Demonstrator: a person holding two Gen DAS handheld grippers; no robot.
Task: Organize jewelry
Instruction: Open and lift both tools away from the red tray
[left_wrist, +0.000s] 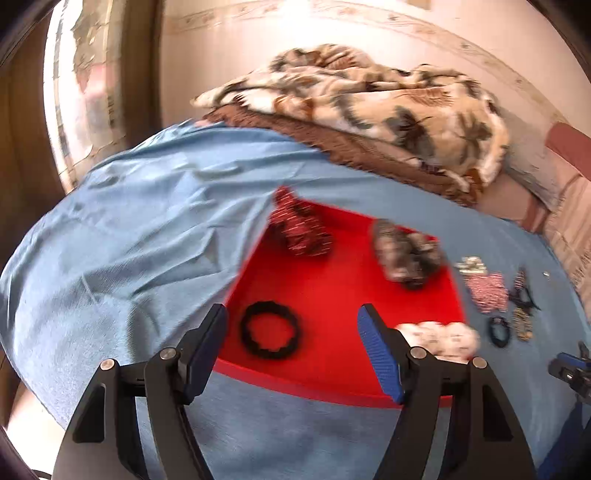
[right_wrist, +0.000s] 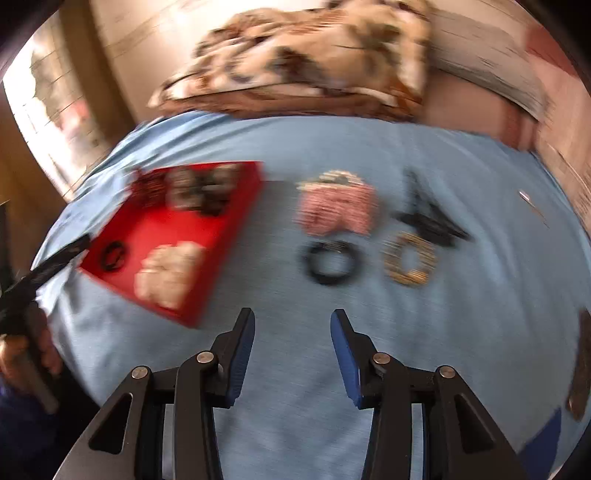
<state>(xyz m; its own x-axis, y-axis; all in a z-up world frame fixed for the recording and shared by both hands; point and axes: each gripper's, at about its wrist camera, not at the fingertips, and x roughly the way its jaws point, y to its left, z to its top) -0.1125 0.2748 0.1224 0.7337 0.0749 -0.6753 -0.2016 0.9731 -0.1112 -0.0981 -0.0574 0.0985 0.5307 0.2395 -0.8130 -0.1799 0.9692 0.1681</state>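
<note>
Left claw (left_wrist: 291, 332) hangs over the near end of the red tray (left_wrist: 332, 373), jaws wide, nothing between the pads; the black ring (left_wrist: 269, 335) lies flat on the tray floor, seen through the gap and clear of both fingers. Also in the tray: a dark red patterned scrunchie (left_wrist: 300, 229) at the far corner, a grey-brown scrunchie (left_wrist: 406, 254) to its right, and a white scrunchie (left_wrist: 443, 338) at the near right, partly behind the right finger. The tray sits on a blue sheet (left_wrist: 147, 240) that covers the surface below. Right of the tray, loose on the sheet: a pink scrunchie (right_wrist: 338, 210), a small pale piece just beyond it, too blurred to identify, a second black ring (right_wrist: 328, 264) in front of the pink one, a gold-brown ring (right_wrist: 410, 264) beside that, and a black clip (right_wrist: 428, 218) behind the gold ring. Right claw (right_wrist: 293, 336) is over bare sheet, well short of these items, jaws partly parted and empty. The right view is heavily smeared. A hand (right_wrist: 22, 354) on the other gripper's handle shows at the left edge of that view. A floral blanket (left_wrist: 369, 99) is heaped beyond the sheet.
</note>
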